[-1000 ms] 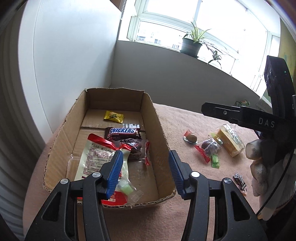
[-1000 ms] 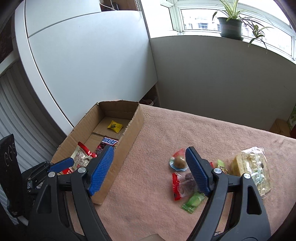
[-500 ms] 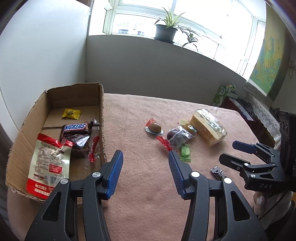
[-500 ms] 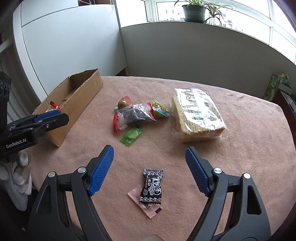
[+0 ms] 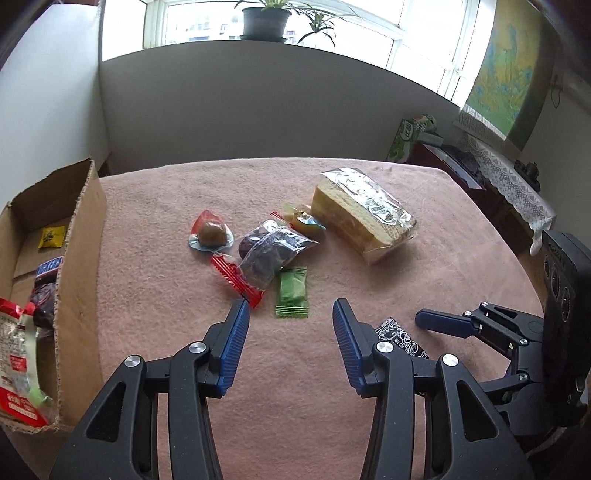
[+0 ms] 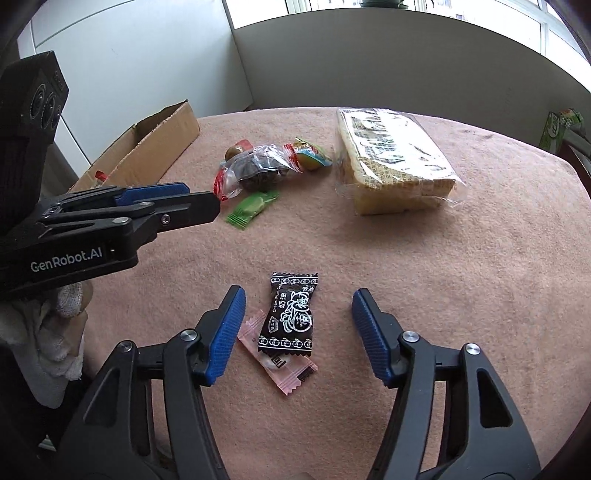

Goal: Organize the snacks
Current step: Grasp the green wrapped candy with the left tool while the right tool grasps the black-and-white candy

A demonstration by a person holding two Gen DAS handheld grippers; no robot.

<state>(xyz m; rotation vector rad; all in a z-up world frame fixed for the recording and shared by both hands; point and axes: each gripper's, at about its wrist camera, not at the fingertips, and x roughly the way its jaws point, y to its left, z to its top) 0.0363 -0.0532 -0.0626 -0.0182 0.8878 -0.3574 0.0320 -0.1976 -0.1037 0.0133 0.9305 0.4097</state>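
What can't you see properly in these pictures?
- Pink candy: right wrist view, the black plum candy lies over part of it.
- Cardboard box: left wrist view, cut off by the left edge, and its wall hides part of the Snickers bar.
- Red snack bag: left wrist view, print too small to read.
- Potted plant: left wrist view, top cut off.

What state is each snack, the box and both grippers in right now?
cardboard box: open-topped, partly filled with snacks.
black candy: on the cloth, overlapping a pink candy, between the right gripper's pads, untouched.
green candy: loose on the cloth.
wrapped cake: sealed, on the cloth.
dark snack bag: sealed, in the pile.
left gripper: open, empty, jaws just closing.
right gripper: open, jaws just closing.
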